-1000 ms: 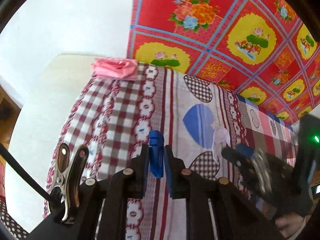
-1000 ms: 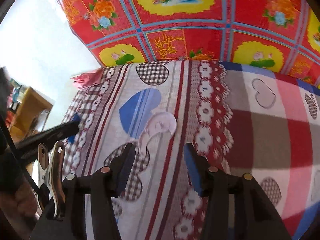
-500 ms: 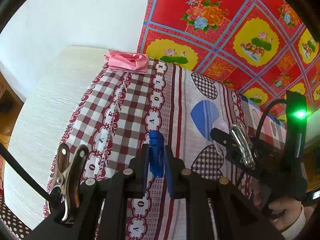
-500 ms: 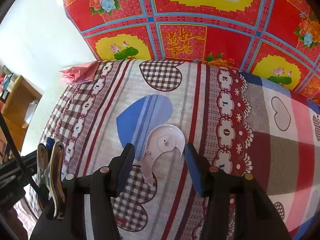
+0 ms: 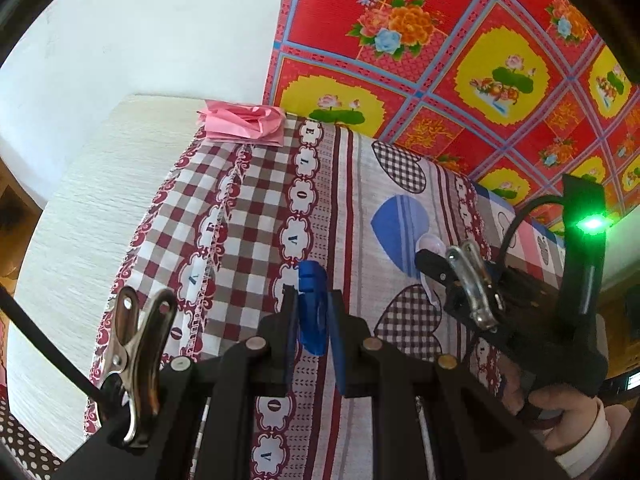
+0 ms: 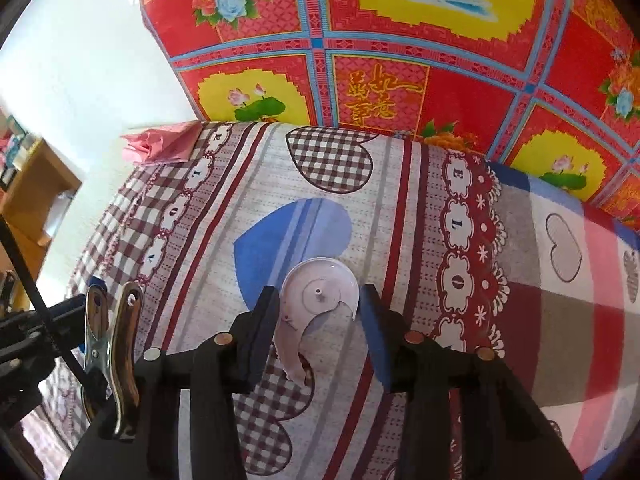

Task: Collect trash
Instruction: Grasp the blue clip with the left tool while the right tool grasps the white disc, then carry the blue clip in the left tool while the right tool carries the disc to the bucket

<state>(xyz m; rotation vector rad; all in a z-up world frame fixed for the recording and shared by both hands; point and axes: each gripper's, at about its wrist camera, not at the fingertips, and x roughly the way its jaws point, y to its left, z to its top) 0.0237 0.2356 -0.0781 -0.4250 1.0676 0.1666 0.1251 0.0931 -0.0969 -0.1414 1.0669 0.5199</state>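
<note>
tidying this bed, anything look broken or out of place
Yes. The pale plastic disc between the closing right gripper jaws is broken, a chunk missing. A crumpled pink bag lies at the bedspread's far corner.

the patterned sheet [image 6: 400,208] carries bands of scalloped white medallions, each with one dark capital letter. in the right wrist view the band at the right reads e, l, o downward, and the band at the left shows e, l, o, v. in the left wrist view the same bands give e, l, o, v on the sheet [image 5: 360,184]. the red floral cloth [image 6: 460,92] behind bears yellow chinese characters in one red panel; the strokes are too soft to read surely.
</note>
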